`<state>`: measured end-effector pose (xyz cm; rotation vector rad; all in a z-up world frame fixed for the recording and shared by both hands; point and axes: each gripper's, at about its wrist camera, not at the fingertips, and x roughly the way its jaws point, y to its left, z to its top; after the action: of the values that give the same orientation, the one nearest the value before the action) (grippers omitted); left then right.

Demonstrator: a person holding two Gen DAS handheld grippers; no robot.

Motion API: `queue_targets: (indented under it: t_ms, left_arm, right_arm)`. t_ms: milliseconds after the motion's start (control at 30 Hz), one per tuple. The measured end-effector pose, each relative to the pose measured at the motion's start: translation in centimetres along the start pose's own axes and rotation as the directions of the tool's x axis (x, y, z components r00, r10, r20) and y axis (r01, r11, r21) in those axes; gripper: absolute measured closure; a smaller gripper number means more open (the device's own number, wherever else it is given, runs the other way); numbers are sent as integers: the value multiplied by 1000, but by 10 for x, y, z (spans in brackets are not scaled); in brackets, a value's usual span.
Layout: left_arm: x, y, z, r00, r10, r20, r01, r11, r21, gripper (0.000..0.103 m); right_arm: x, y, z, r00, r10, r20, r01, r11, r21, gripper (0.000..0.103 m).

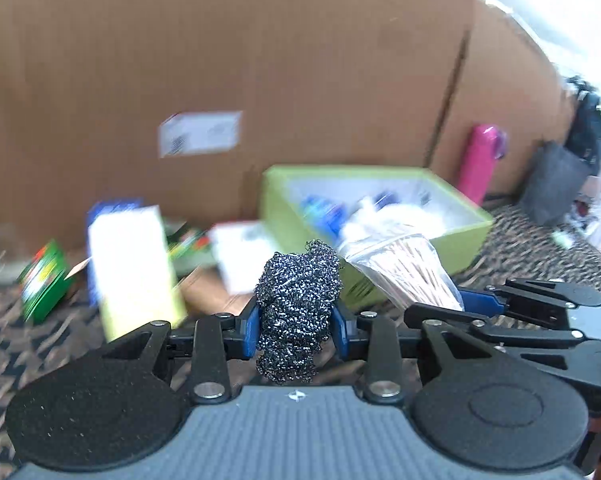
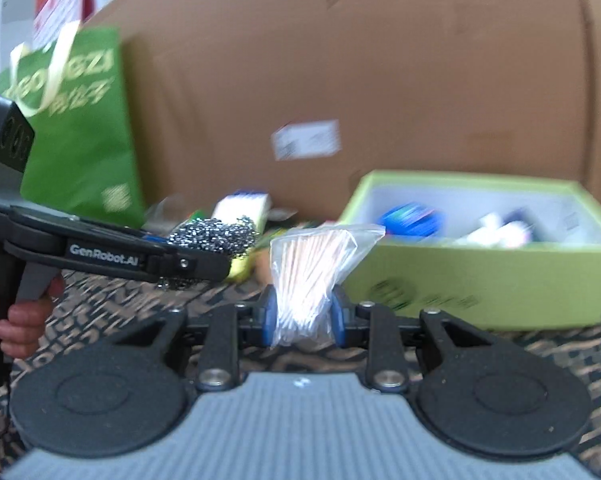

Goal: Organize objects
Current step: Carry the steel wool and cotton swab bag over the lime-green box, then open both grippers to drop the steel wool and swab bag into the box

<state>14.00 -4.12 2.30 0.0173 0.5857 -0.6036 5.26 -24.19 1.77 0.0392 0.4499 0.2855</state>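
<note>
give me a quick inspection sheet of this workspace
surface: brown patterned cloth
job's things: steel wool scourer and bag of cotton swabs, both held; open green box already holding items
clutter: green packet, yellow-white box, blurred
grippers: left gripper shut on scourer; right gripper shut on swab bag
cables: nothing seen
surroundings: large cardboard box, green shopping bag, pink bottle

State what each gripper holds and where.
Left gripper: steel wool scourer, pinched across its middle. Right gripper: bag of cotton swabs, gripped at its lower half.
</note>
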Motion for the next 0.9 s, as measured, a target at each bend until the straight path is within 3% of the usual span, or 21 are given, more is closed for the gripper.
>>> queue_targets:
  t_ms: [333, 467, 667, 700, 733, 767, 800, 867, 900]
  left_arm:
    - [73, -70, 64, 995, -65, 78, 61, 997, 52, 66]
    - [112, -84, 72, 996, -65, 67, 60, 996, 73, 66]
    - [152, -89, 75, 999, -19, 45, 15, 995, 95, 61]
    - [158, -88, 75, 999, -20, 42, 15, 995, 98, 54]
    - [162, -86, 74, 999, -27, 31, 24, 995, 101, 31]
    - [164, -85, 72, 1000, -21, 24, 18, 995, 96, 15]
    - [163, -83, 70, 999, 2, 32, -4, 997, 82, 14]
    - [158, -79, 64, 998, 28, 57, -32, 998, 62, 12]
    - [155, -77, 63, 998, 26, 56, -29, 998, 59, 11]
  right_arm:
    - [-4, -88, 38, 965, -232, 123, 235, 972, -4, 76]
    - [16, -119, 41, 952, -287, 106, 289, 957, -9, 76]
    - [48, -142, 33, 955, -294, 49, 296, 954, -38, 75]
    - [54, -144, 31, 956, -290, 38, 291, 955, -47, 65]
    - [59, -147, 29, 958, -287, 23, 288, 956, -52, 57]
    - [61, -149, 27, 954, -298, 16, 298, 953, -52, 38]
    - [62, -150, 24, 949, -314, 19, 315, 947, -58, 29]
    - [59, -151, 20, 945, -325, 21, 326, 943, -71, 24]
    - [56, -152, 18, 946, -323, 25, 324, 944, -64, 16]
